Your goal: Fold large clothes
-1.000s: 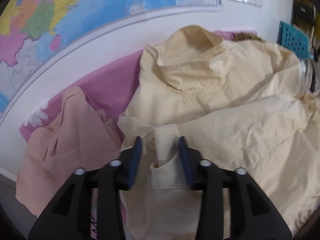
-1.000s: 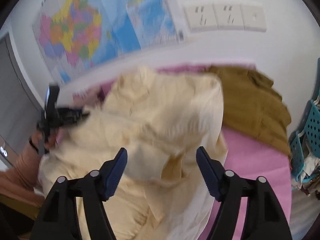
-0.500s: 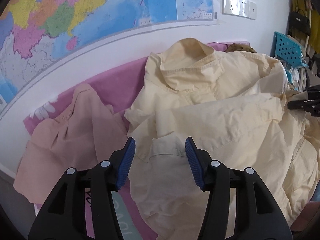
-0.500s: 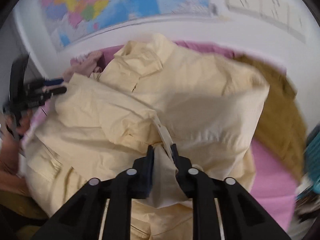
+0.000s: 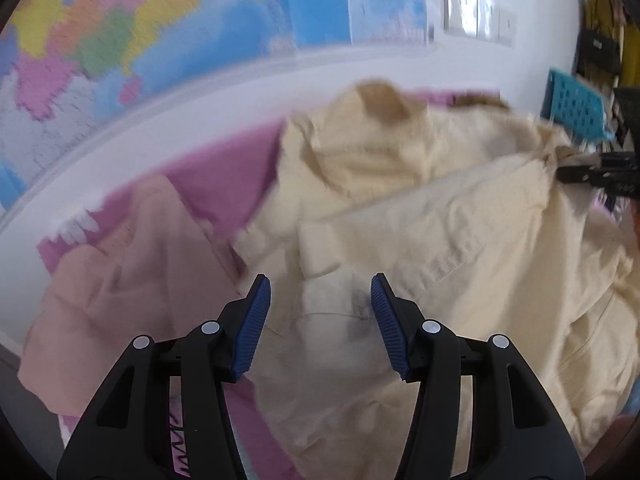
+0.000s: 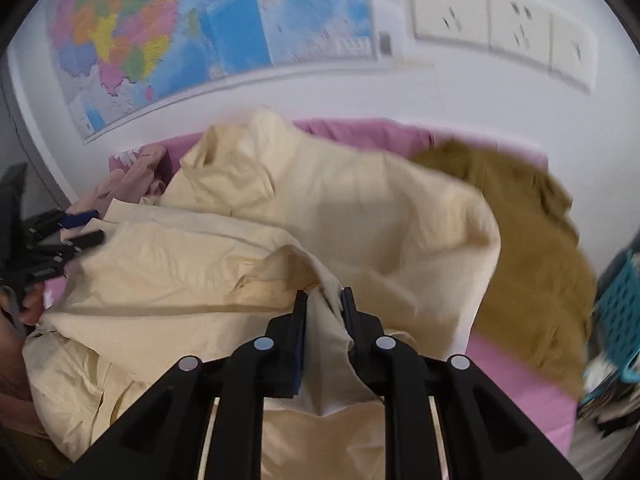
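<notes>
A large cream-yellow shirt (image 5: 440,216) lies crumpled on a pink sheet (image 5: 224,176), collar toward the wall. My left gripper (image 5: 320,300) is open and empty, hovering over the shirt's near left part. My right gripper (image 6: 324,300) is shut on a fold of the cream shirt (image 6: 360,216) and holds it raised; it also shows at the right edge of the left wrist view (image 5: 576,172). The left gripper shows at the left edge of the right wrist view (image 6: 76,228).
A peach garment (image 5: 120,264) lies left of the shirt. An olive-brown garment (image 6: 532,240) lies to its right on the pink sheet (image 6: 512,372). A teal basket (image 6: 620,300) stands at the far right. A wall map (image 6: 180,24) and wall sockets (image 6: 500,16) are behind.
My left gripper let go of the shirt a second ago and stays open. My right gripper closed on a fold of the shirt and is lifting it to the right.
</notes>
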`<action>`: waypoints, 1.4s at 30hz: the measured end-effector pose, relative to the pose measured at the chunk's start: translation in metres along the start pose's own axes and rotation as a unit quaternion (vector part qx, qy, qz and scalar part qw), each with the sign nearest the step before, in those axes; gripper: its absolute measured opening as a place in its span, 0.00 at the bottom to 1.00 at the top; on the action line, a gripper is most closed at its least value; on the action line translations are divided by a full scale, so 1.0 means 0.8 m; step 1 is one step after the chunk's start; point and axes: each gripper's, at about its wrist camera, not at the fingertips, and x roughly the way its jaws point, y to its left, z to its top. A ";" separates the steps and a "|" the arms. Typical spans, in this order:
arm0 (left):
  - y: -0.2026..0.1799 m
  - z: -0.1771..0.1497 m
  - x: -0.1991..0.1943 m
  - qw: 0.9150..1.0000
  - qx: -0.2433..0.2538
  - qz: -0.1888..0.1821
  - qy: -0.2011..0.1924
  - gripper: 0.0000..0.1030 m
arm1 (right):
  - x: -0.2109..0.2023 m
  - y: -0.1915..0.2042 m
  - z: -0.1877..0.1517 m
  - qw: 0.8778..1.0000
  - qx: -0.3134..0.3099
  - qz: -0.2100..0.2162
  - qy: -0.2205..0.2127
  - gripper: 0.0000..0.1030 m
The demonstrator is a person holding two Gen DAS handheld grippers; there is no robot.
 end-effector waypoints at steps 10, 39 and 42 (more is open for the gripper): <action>-0.012 -0.004 0.030 0.999 0.031 0.024 0.025 0.55 | -0.076 0.005 -0.025 0.998 0.015 -0.018 -0.065 0.55; -0.016 -0.015 -0.001 0.996 0.052 0.068 -0.007 0.62 | -0.017 0.026 -0.041 1.000 -0.001 0.015 -0.009 0.32; -0.021 -0.021 -0.002 0.996 0.049 0.071 -0.003 0.62 | 0.018 0.000 -0.039 0.999 0.035 0.030 0.021 0.24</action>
